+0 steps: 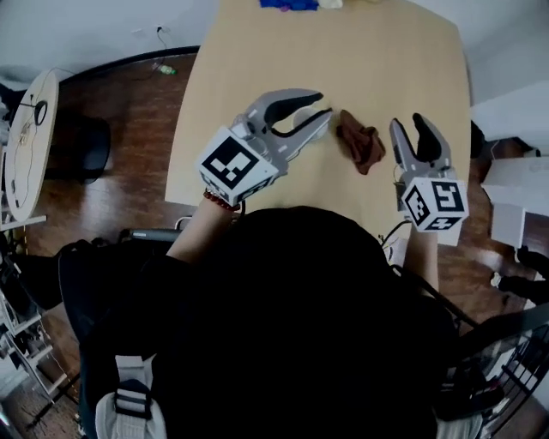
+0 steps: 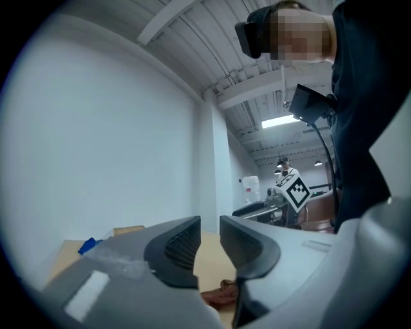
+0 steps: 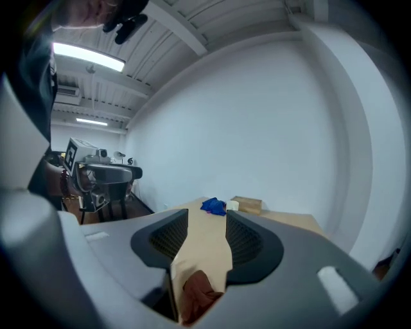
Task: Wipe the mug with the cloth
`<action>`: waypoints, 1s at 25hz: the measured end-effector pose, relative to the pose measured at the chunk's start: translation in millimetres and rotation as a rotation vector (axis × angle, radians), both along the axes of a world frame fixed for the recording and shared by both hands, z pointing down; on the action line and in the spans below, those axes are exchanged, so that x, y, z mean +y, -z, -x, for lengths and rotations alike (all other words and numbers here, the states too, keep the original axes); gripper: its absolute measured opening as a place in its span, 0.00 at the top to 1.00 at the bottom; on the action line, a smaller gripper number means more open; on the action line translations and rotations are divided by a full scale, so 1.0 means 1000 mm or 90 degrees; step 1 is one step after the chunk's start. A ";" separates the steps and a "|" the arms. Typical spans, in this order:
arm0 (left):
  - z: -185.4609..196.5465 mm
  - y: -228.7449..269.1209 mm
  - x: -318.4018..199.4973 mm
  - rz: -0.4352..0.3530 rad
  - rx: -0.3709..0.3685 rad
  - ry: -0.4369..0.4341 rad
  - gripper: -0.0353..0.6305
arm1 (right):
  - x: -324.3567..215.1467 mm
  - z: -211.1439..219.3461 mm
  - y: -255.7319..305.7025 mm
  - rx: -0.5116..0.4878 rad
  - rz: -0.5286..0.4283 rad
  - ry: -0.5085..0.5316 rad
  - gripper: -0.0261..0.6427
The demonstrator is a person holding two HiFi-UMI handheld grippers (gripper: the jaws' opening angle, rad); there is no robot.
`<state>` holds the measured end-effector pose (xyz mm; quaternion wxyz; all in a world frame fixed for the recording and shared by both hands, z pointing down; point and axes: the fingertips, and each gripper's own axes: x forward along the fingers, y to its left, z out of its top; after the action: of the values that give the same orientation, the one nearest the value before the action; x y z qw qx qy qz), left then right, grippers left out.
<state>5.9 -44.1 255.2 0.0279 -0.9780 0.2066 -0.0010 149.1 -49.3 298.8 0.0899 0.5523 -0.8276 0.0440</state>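
A crumpled brown cloth (image 1: 360, 144) lies on the tan table (image 1: 257, 60) between my two grippers. My left gripper (image 1: 324, 105) hovers just left of it, tilted toward it, jaws apart and empty. My right gripper (image 1: 408, 122) hangs just right of the cloth, jaws wide with nothing between them. The left gripper view shows the gripper (image 2: 210, 225) with the cloth (image 2: 221, 294) below its jaws. In the right gripper view the cloth (image 3: 198, 292) lies on the table under that gripper (image 3: 207, 222). A small white mug (image 3: 232, 205) stands at the table's far end.
A blue rag (image 3: 213, 205) and a cardboard box (image 3: 247, 204) sit beside the mug at the far edge; the blue rag (image 1: 287, 4) also shows in the head view. A round side table (image 1: 26, 137) stands left on the wood floor. White furniture (image 1: 515, 189) is at right.
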 end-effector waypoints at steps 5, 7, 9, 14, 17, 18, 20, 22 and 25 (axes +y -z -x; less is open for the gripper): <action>0.003 -0.012 0.003 0.054 0.011 0.035 0.82 | -0.003 0.001 -0.002 -0.020 -0.017 -0.008 0.68; 0.002 -0.013 0.004 0.050 0.013 0.031 0.82 | -0.002 -0.003 -0.002 -0.011 -0.020 -0.019 0.69; 0.003 -0.012 0.003 0.051 0.016 0.030 0.81 | -0.003 -0.010 -0.001 0.005 -0.021 -0.043 0.69; 0.007 -0.018 -0.002 0.062 0.010 0.039 0.82 | -0.004 -0.013 -0.005 0.006 0.001 -0.053 0.70; 0.007 -0.021 -0.002 0.067 0.008 0.037 0.82 | -0.002 -0.008 -0.010 0.007 0.010 -0.039 0.70; 0.007 -0.021 -0.002 0.068 0.008 0.034 0.82 | -0.001 -0.006 -0.011 0.007 0.013 -0.036 0.70; 0.006 -0.020 -0.001 0.067 0.009 0.028 0.82 | -0.001 -0.003 -0.012 0.008 0.016 -0.032 0.70; 0.007 -0.019 -0.002 0.066 0.010 0.027 0.82 | -0.002 0.001 -0.013 0.011 0.017 -0.028 0.71; 0.013 -0.018 -0.003 0.066 0.007 0.036 0.82 | -0.005 0.010 -0.013 0.010 0.017 -0.013 0.71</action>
<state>-6.8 -47.1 273.7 -0.0244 -0.9719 0.2342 -0.0069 138.8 -54.2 311.7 0.1036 0.5601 -0.8203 0.0518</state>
